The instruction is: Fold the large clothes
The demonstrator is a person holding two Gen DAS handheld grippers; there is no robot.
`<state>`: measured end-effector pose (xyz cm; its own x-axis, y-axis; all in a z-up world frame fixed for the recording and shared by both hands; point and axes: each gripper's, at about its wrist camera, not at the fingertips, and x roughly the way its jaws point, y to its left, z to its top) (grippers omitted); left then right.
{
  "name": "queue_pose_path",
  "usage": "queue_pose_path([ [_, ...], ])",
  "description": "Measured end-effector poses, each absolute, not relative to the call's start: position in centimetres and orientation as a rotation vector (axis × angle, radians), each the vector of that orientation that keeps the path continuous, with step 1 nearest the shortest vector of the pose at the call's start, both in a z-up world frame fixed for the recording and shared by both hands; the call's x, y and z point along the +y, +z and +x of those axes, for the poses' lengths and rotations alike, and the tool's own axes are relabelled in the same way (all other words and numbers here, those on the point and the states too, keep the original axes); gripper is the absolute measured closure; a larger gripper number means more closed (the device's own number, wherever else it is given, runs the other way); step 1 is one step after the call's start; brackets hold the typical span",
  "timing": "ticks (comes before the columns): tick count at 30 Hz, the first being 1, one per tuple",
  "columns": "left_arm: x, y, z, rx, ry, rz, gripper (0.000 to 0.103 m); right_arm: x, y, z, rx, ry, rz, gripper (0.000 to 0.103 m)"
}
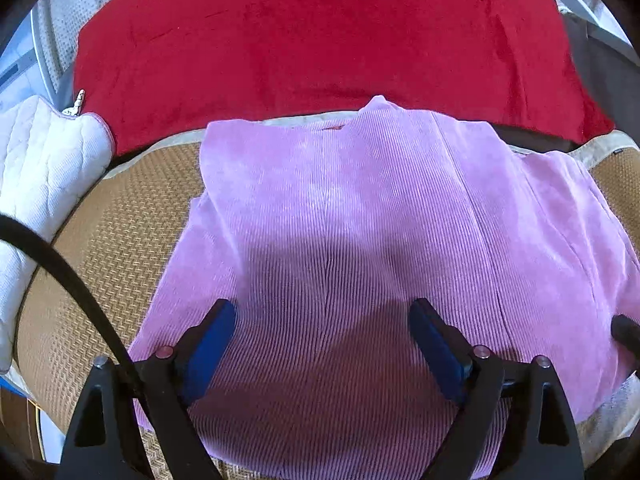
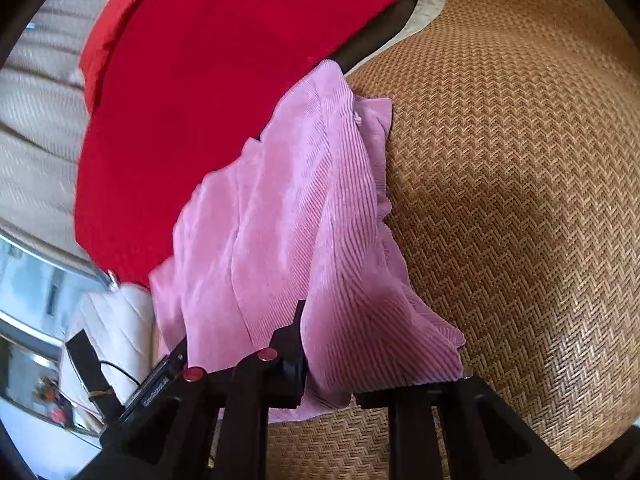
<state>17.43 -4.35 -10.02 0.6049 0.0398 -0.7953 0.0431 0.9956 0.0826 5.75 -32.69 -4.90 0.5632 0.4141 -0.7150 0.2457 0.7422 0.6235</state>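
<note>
Pink ribbed garment (image 1: pixel 344 208): laid partly folded on a woven tan mat (image 1: pixel 120 232), its far edge lying against a red blanket (image 1: pixel 312 36).

Left gripper (image 1: pixel 322 340): held over the near part of the garment; its blue-padded fingers (image 1: pixel 212 340) are spread wide, and nothing is clamped between them.

Right gripper (image 2: pixel 320 364): its fingers are closed on an edge of the garment, and a bunch of pink cloth is seen draped from them onto the mat in the right wrist view.

White quilted pad (image 1: pixel 36 168): placed at the mat's left side.
</note>
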Motion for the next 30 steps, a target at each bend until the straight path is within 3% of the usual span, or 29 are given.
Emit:
queue_pose_path([
  [3,-4.0,-8.8,17.3,0.915,0.005,0.052,0.013,-32.0,-4.8,5.6,1.000,0.118,0.657,0.084],
  [5,-4.2,-8.0,16.9,0.866,-0.015,0.050,0.013,-32.7,-5.5,5.2,1.022,0.154,0.692,0.071],
  [6,-4.6,-8.1,16.8,0.847,-0.016,0.080,0.013,-33.4,-5.7,4.9,1.029,0.167,0.721,0.044],
  [7,-5.2,-8.8,17.0,0.860,-0.020,0.123,0.013,-34.3,-5.5,4.4,1.010,0.181,0.752,0.028],
  [10,-5.1,-10.5,17.4,0.877,-0.012,0.121,0.009,-37.6,-4.3,3.6,0.942,0.158,0.807,0.025],
  [16,-4.8,-10.6,17.3,0.869,-0.012,0.112,0.008,-40.4,-4.3,11.1,0.947,0.301,0.894,0.025],
  [21,-4.8,-10.6,17.0,0.854,-0.016,0.119,0.008,-37.1,-7.4,20.9,1.157,0.374,0.799,0.025],
  [23,-4.8,-10.7,16.7,0.844,-0.018,0.122,0.008,-35.9,-7.5,22.4,1.168,0.371,0.772,0.044],
  [24,-4.7,-10.7,16.4,0.843,-0.019,0.119,0.007,-34.4,-6.8,23.1,1.194,0.376,0.688,0.082],
  [27,-4.7,-10.8,16.2,0.832,-0.027,0.116,0.005,-32.2,-3.9,22.5,1.097,0.311,0.490,0.087],
  [30,-4.8,-10.8,16.1,0.832,-0.015,0.120,0.004,-32.4,-6.5,23.1,1.157,0.225,0.497,0.085],
])
